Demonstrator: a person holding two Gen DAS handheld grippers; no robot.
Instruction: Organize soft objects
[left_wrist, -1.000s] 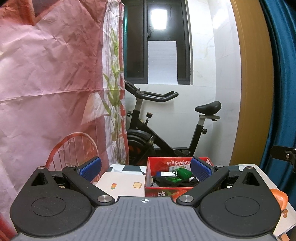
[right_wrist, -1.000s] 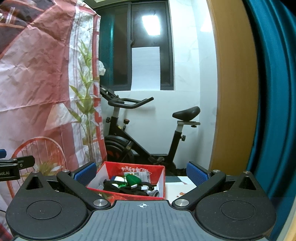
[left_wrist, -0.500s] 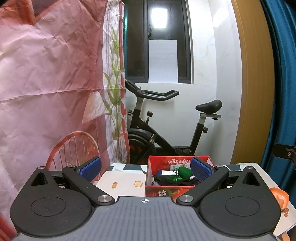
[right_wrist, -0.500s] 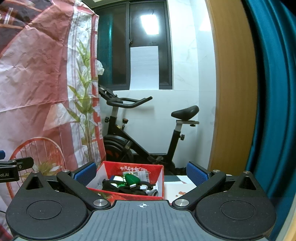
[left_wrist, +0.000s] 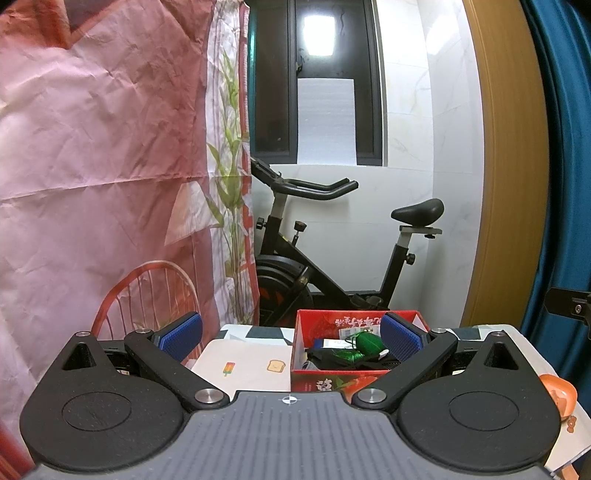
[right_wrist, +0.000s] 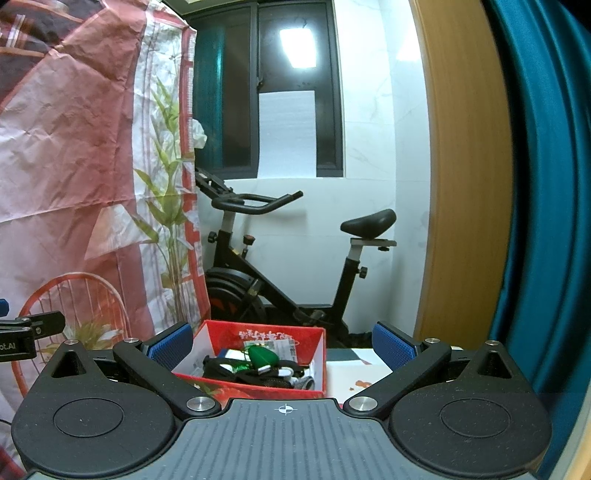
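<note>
Two hand-held grippers were held level above the near part of the desk (left_wrist: 243, 369), each with its blue-padded jaws spread wide and nothing between them. The left hand-held gripper (left_wrist: 291, 338) was seen with clear air between its fingertips, over a pale mat printed with a toast and an ice-lolly picture (left_wrist: 245, 363). The right hand-held gripper (right_wrist: 282, 345) was likewise seen apart and empty.

Just beyond both sets of fingertips, a red cardboard box (left_wrist: 332, 384) was set on the desk, touching neither. It was filled with a tangle of black straps or cords, a green rounded item (left_wrist: 367, 341) on top and some white and silver pieces; which of these were soft could not be told. The box's right wall stood beside bare desk surface, seen in the right wrist view. An orange object (left_wrist: 559, 393) was seen at the desk's right edge in the left wrist view, well apart from the box.

Behind the desk's far edge an exercise bike (right_wrist: 280, 266) was parked against a white wall. A pink printed curtain (left_wrist: 92, 166) was hung at the left, a teal curtain (right_wrist: 546, 184) at the right.
</note>
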